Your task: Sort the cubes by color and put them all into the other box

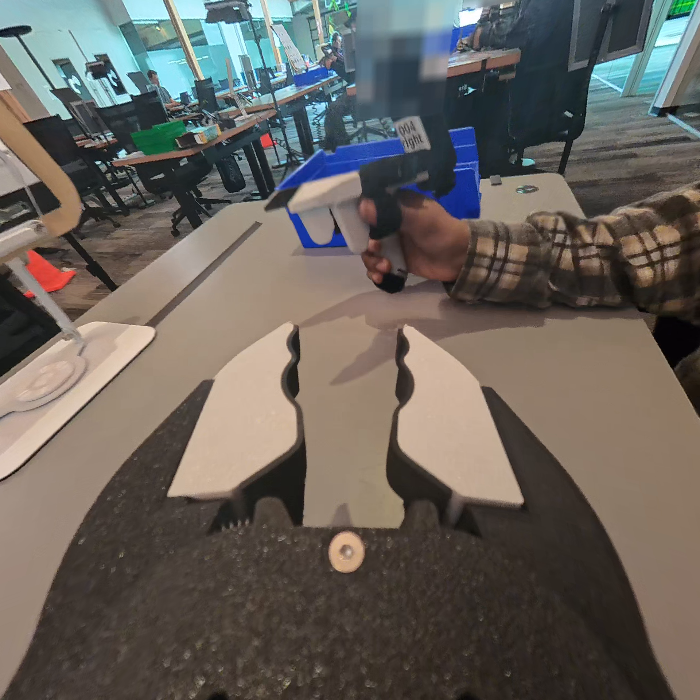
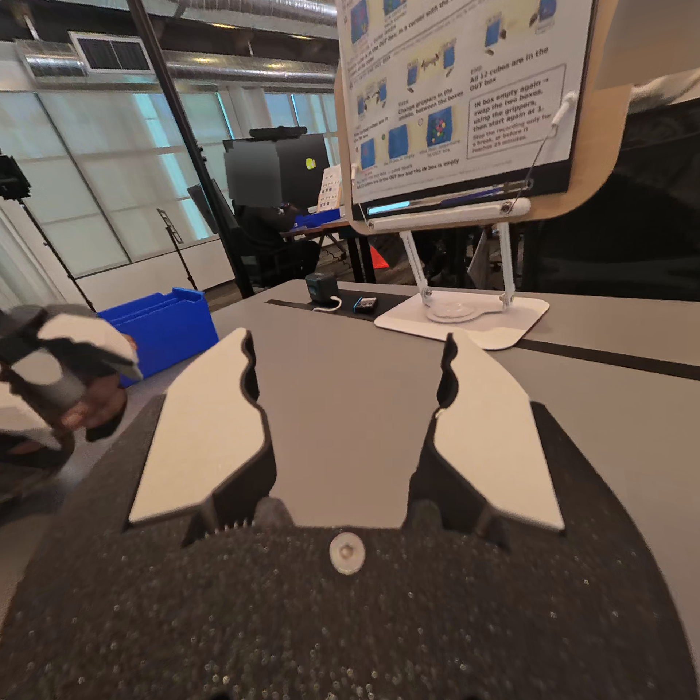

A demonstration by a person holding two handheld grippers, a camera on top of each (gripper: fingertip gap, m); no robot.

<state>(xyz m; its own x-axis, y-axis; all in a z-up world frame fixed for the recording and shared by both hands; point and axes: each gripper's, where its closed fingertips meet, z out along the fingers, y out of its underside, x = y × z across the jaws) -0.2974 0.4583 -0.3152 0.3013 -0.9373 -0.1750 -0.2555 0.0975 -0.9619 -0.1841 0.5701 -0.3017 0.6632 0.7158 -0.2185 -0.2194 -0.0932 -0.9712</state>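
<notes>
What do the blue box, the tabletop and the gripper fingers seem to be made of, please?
Blue box: probably moulded plastic, judging by its uniform saturated colour, thin walls and slight sheen.
Tabletop: smooth grey, likely laminate or plastic; it shows soft reflections and shadows.
Fingers: matte pale faces on black bodies, probably plastic, perhaps printed; the look leaves it open.

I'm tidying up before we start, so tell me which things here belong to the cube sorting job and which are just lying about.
Part of the job:
- blue box beyond the right gripper
- blue box beyond the left gripper
- instruction sheet on its white stand
No cubes are in view.

Just lying about:
- small teal device with white cable
- small black gadget
- orange cone on the floor
</notes>
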